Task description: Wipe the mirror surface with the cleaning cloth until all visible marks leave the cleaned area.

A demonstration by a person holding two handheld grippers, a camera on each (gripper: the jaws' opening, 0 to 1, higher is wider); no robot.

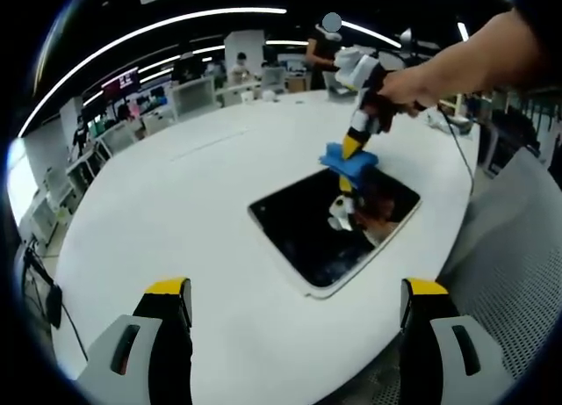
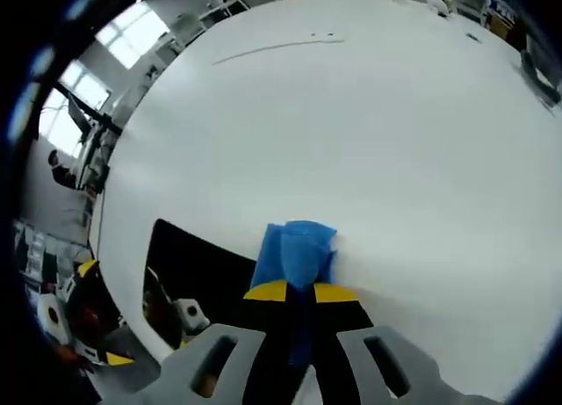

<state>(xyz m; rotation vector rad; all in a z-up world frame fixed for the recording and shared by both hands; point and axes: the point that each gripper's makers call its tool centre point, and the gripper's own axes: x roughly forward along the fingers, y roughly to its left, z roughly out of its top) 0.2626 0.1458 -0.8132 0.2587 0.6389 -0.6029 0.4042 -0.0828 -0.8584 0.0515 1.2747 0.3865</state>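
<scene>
Left gripper view: left gripper (image 1: 294,321), jaws wide apart and empty, hangs back; the mirror (image 1: 334,225) lies flat on the white counter (image 1: 176,203), fragile.

Right gripper view: right gripper (image 2: 299,292), jaws closed on the soft blue cleaning cloth (image 2: 297,249), best pinched mid-fold, at the mirror's edge.

The cloth (image 1: 349,159) rests on the mirror's (image 1: 307,234) far edge, on the table (image 1: 176,212).
</scene>
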